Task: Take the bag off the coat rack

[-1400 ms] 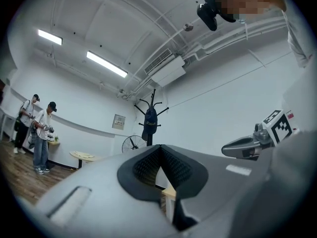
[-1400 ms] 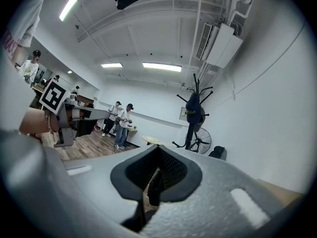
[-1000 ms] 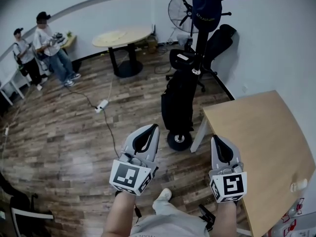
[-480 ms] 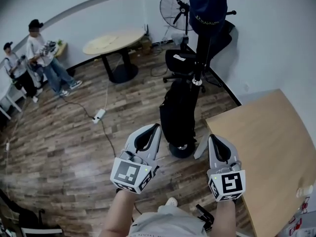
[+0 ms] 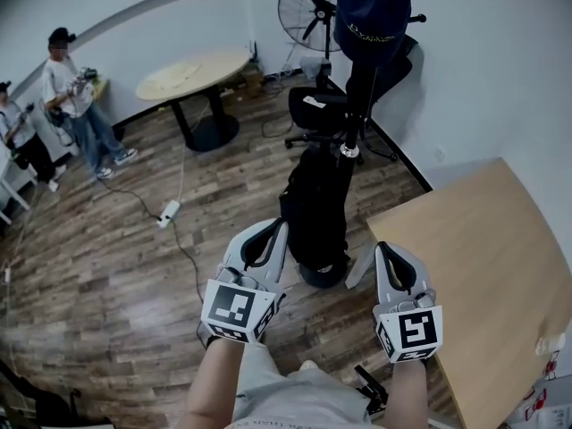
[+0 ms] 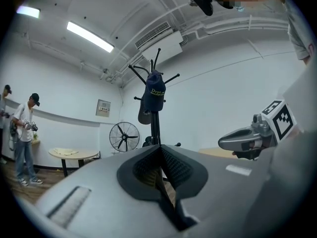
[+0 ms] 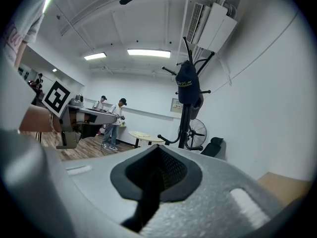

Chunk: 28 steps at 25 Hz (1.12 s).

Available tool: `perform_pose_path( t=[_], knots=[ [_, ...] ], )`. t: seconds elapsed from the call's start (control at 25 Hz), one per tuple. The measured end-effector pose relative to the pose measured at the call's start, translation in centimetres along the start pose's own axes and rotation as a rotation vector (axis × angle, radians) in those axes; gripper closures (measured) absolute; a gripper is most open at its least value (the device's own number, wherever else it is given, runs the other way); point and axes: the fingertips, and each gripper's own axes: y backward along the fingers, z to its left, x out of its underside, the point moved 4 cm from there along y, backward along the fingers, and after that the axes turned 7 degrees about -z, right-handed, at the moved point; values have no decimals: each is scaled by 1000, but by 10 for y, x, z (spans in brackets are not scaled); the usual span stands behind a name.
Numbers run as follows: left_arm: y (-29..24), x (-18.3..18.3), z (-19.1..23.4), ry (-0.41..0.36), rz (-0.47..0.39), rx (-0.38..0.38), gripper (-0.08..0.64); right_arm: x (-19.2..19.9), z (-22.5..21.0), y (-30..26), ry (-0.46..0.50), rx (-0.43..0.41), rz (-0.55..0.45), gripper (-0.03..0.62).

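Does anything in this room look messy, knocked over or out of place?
Only a white power strip lying loose on the open wooden floor, its cable trailing across. The coat rack stands upright, black bag hanging on it.

The coat rack (image 5: 362, 79) stands right ahead of us with the black bag (image 5: 315, 206) hanging down its pole. The wooden table (image 5: 483, 266) comes in close on the right, its corner just beside the rack's foot, so that side is tight. On the left we have open floor (image 5: 116, 266) with only a white plug box (image 5: 167, 211) and its cord lying there, and a black chair (image 5: 320, 113) and a fan (image 5: 308, 9) crowd the space behind the rack.
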Motion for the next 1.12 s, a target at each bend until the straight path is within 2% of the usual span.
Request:
perform_pose_path(
  t=[0.36, 0.52, 0.64, 0.84, 1.12],
  knots=[
    [-34, 16, 41, 46, -32, 69, 546, 6, -5, -26, 43, 123, 35, 591],
    [-48, 27, 76, 17, -23, 90, 546, 9, 12, -53, 61, 175, 61, 591],
    [-61, 37, 98, 21, -9, 150, 545, 9, 23, -72, 81, 235, 85, 591],
    [-85, 47, 134, 25, 1, 263, 545, 9, 34, -104, 30, 366, 81, 589],
    [-113, 61, 184, 79, -9, 379, 545, 12, 60, -134, 39, 515, 132, 589]
  ],
)
